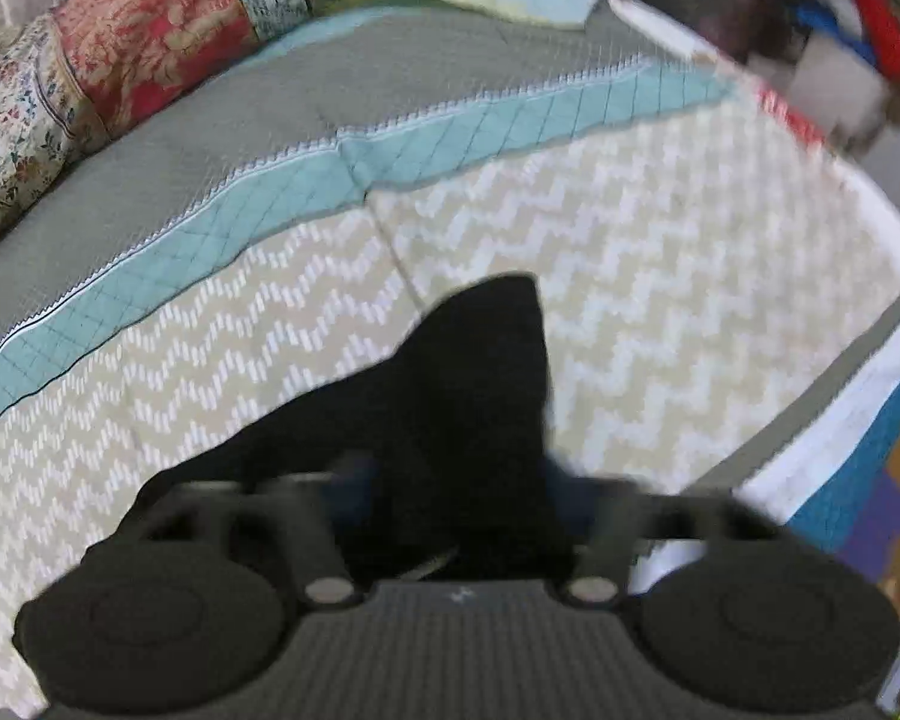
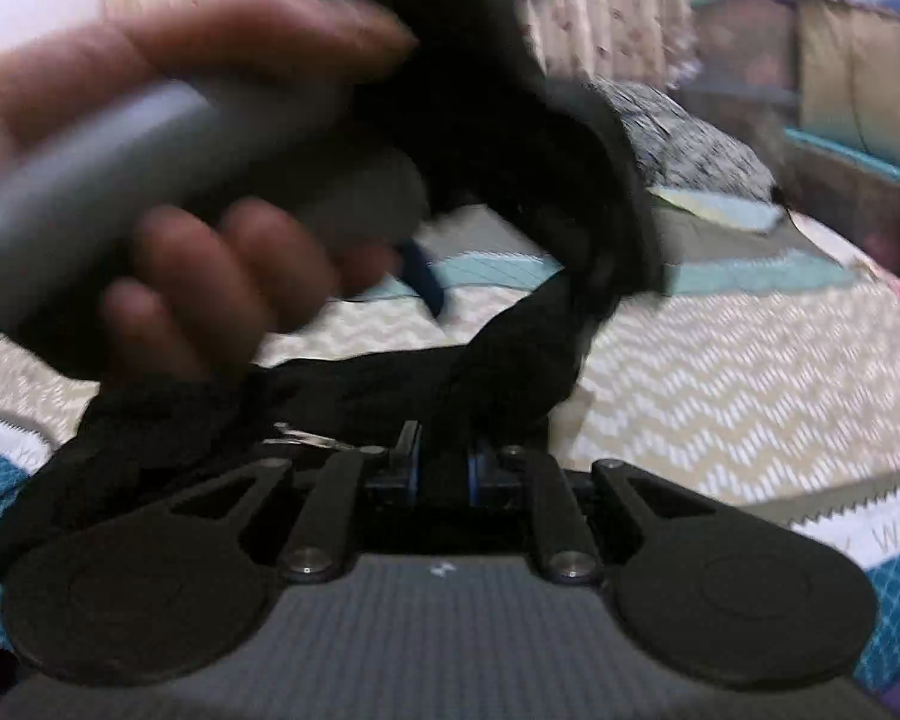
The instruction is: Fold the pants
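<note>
Both jaws nearly closed with black cloth between the fingers. Left gripper [image 1: 456,480] pinches a peak of the black pants [image 1: 480,372], the cloth standing up from between its blue-lined fingers [image 1: 354,480]; blurred. Right gripper [image 2: 441,462] clamps a twisted, rope-like stretch of the same pants [image 2: 390,384], which runs on up to the left gripper [image 2: 426,264] seen ahead, held by the person's left hand [image 2: 168,180] round a grey handle [image 2: 150,138].

Writing: only partial white letters "WIS" [image 2: 897,531] on the grey border of the quilt at near right, rest cut off.

Surface is a bed with a beige-and-white chevron quilt [image 1: 660,270], with a teal quilted band [image 1: 354,174] and a grey band [image 1: 270,102] beyond it. Patchwork floral bolster [image 1: 120,54] along far left edge; blue-and-white print pillow [image 2: 690,150] at the far end. Far right: blurred shelves and stacked fabrics [image 1: 858,18]; pale curtain [image 2: 600,12] behind.
</note>
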Tool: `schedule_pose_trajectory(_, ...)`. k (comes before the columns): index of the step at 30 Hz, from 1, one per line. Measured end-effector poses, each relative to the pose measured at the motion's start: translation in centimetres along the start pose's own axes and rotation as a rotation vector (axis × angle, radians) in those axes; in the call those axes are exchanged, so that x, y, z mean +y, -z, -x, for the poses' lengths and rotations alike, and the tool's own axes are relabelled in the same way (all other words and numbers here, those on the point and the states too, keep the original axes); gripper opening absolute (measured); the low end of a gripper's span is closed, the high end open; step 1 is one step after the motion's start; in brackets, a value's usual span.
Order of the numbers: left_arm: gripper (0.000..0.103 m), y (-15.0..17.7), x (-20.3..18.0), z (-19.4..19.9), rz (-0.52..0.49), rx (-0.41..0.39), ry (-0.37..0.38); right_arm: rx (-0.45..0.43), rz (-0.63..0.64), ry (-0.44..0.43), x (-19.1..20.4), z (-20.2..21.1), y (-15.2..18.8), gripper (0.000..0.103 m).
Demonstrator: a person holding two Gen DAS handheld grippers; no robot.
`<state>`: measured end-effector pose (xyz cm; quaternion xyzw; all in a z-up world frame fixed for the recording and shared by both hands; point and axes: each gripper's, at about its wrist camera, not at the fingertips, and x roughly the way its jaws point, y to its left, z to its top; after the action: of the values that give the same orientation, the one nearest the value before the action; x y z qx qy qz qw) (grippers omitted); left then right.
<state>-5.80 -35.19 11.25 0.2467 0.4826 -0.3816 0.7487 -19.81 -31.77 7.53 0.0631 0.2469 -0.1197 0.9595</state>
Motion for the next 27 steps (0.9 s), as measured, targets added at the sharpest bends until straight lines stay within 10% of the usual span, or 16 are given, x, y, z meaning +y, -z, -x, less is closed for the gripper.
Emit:
schedule_pose_trajectory(3, 0.014, 1.3, 2.7, 1.4, 0.077, -0.047, 0.058, -0.019, -0.021, -0.028, 0.1, 0.6, 0.0, 0.023)
schedule_pose_trajectory(5, 0.014, 2.2, 5.0, 2.6, 0.14, -0.064, 0.101, -0.035, -0.073, -0.044, -0.8, 0.9, 0.3, 0.069)
schedule_pose_trajectory(7, 0.014, 2.7, 6.7, 3.6, 0.183, -0.071, 0.133, -0.036, -0.082, -0.031, -1.3, 0.8, 0.9, 0.082)
schedule_pose_trajectory(9, 0.014, 3.5, 8.4, 4.7, 0.211, -0.087, 0.147, -0.002, -0.051, -0.008, -1.2, 0.2, 1.4, 0.073)
schedule_pose_trajectory(11, 0.014, 4.2, 9.8, 5.8, 0.243, -0.105, 0.172, 0.036, -0.039, -0.019, -1.0, -0.4, 1.2, 0.025)
schedule_pose_trajectory(19, 0.014, 8.6, 17.8, 10.6, 0.39, -0.232, 0.228, -0.081, 0.08, -0.13, 5.7, 1.8, -2.4, 0.023)
schedule_pose_trajectory(27, 0.014, 15.8, 26.7, 10.3, 0.575, -0.23, 0.168, -0.019, 0.256, -0.31, 14.9, -0.5, -2.6, 0.023)
